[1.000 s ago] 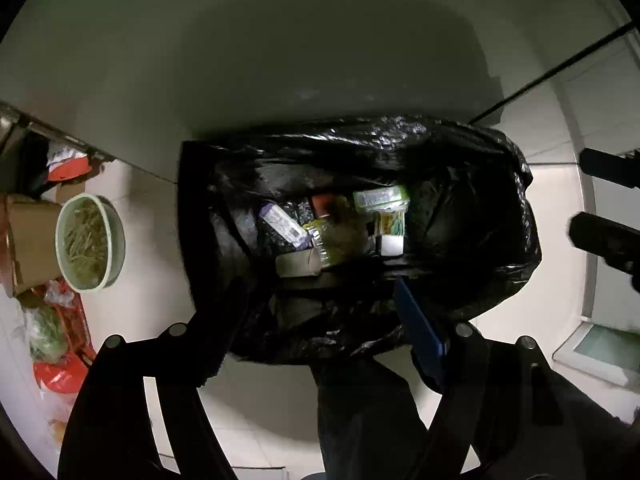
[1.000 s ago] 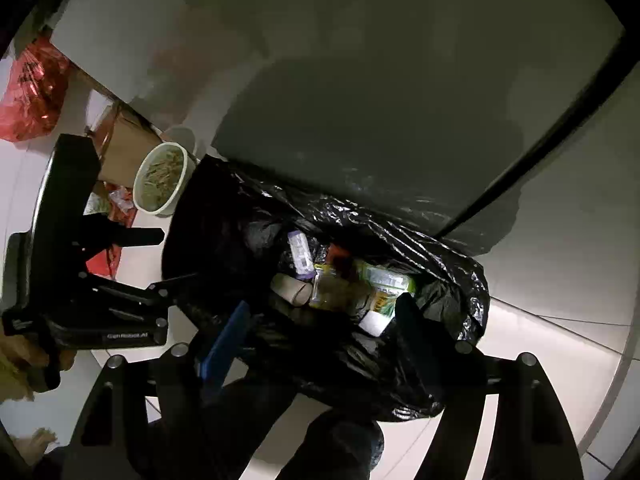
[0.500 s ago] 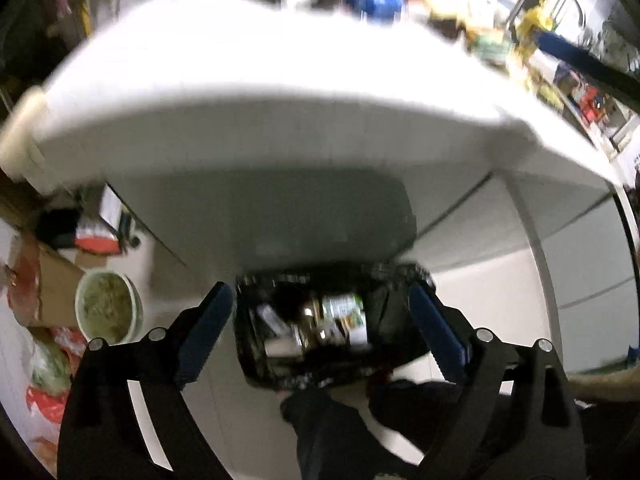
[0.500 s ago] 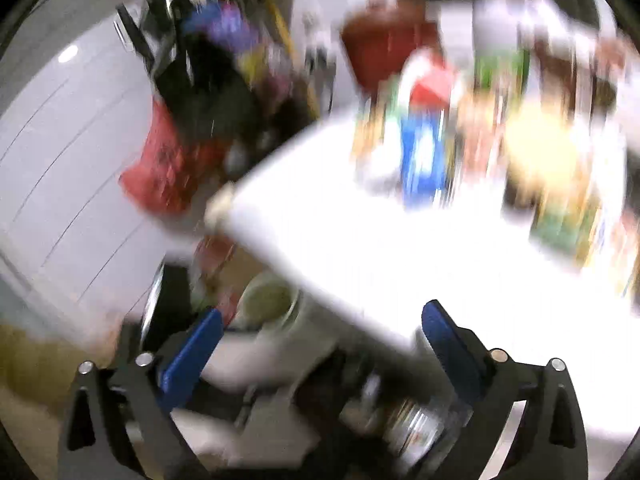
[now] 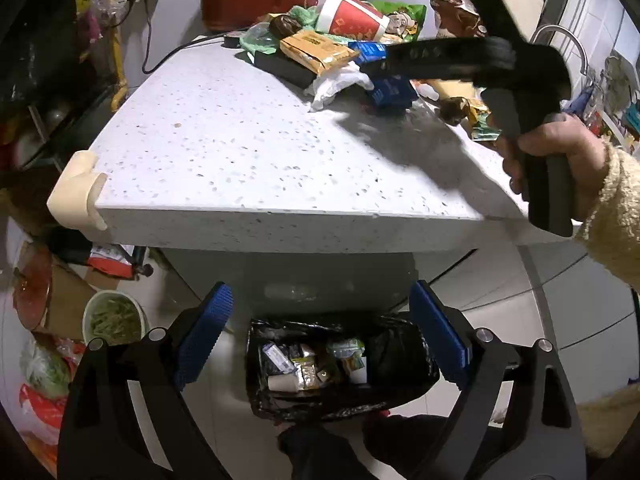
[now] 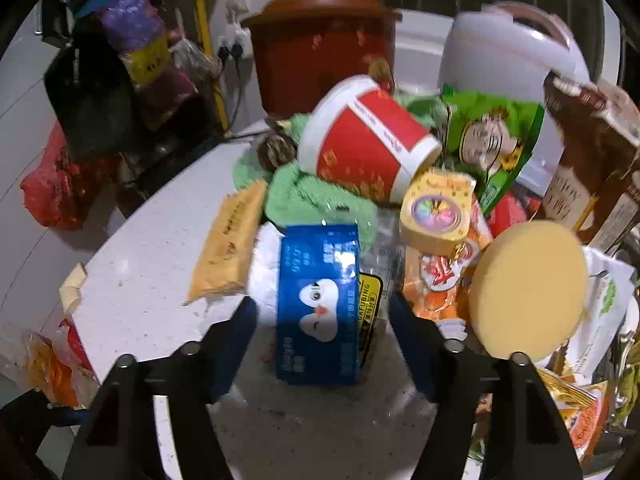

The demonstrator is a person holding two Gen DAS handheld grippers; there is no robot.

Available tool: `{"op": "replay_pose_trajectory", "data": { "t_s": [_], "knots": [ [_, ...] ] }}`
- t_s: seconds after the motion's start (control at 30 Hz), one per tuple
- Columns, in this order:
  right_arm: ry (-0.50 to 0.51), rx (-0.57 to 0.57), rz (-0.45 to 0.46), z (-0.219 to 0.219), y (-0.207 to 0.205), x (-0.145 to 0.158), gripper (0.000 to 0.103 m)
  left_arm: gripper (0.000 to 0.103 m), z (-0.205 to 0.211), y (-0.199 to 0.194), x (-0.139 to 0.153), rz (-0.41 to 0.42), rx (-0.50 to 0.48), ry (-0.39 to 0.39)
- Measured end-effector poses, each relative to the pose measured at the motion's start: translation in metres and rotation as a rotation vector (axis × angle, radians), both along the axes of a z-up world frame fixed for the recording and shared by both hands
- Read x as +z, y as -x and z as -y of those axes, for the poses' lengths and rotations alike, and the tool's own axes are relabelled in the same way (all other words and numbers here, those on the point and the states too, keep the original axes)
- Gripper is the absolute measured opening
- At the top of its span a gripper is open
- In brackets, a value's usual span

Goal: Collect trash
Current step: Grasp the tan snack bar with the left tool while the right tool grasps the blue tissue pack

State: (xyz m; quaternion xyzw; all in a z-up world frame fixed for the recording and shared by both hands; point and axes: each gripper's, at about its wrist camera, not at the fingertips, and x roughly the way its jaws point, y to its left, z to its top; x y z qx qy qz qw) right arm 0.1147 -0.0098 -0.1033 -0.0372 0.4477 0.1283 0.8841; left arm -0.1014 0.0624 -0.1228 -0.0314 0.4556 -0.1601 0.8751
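My left gripper (image 5: 320, 336) hangs open and empty above the black trash bag (image 5: 400, 364) on the floor, which holds several wrappers and packets. A white speckled counter (image 5: 248, 140) carries a pile of trash. My right gripper (image 6: 320, 336) points down at that pile, and its jaws are closing around a blue packet (image 6: 318, 304). A gap still shows on both sides between pads and packet. Behind the packet lie a red-and-white paper cup (image 6: 360, 140), a yellow wrapper (image 6: 232, 240) and a green snack bag (image 6: 492, 140). In the left wrist view a hand (image 5: 560, 160) holds the right gripper (image 5: 384, 68) over the pile.
A red clay pot (image 6: 324, 40) and a white cooker (image 6: 516, 48) stand behind the pile. A round yellow sponge (image 6: 528, 288) sits right of my right fingers. On the floor left of the bag are a bowl of greens (image 5: 114, 320) and red bags. A foam guard (image 5: 76, 192) caps the counter corner.
Both grippers have risen from just above the trash bag to counter height. The right one swung over the counter's trash pile, and its jaws have narrowed around the blue packet.
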Motion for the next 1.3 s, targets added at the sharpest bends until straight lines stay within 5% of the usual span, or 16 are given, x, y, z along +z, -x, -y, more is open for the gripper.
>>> {"op": "replay_pose_trajectory", "data": {
  "t_s": [0.07,0.37,0.67,0.8,1.1,1.23,1.3],
  "knots": [
    [-0.011,-0.001,-0.029,0.002,-0.005,-0.008,0.044,0.088,-0.001,0.000,0.003,0.000,0.002,0.001],
    [-0.198,-0.043,-0.015,0.037,0.027,0.026,0.040,0.088,-0.002,-0.027,0.031,0.053,-0.002,0.067],
    [-0.368,-0.122,-0.087,0.075,0.068,0.031,0.040,0.088,0.005,-0.100,0.042,0.070,0.085,0.186],
    [-0.362,-0.136,-0.072,0.081,0.078,0.036,0.040,0.088,0.011,-0.124,0.034,0.049,0.107,0.157],
    [-0.469,-0.134,0.028,0.100,0.088,0.082,0.040,0.087,0.035,-0.145,0.013,0.053,0.033,-0.054],
    [-0.489,-0.125,0.055,0.102,0.093,0.096,0.040,0.036,0.034,-0.144,0.018,0.063,-0.006,-0.027],
    [-0.488,-0.116,0.062,0.101,0.096,0.099,0.040,0.036,0.028,-0.141,0.018,0.056,-0.008,-0.007]
  ]
}}
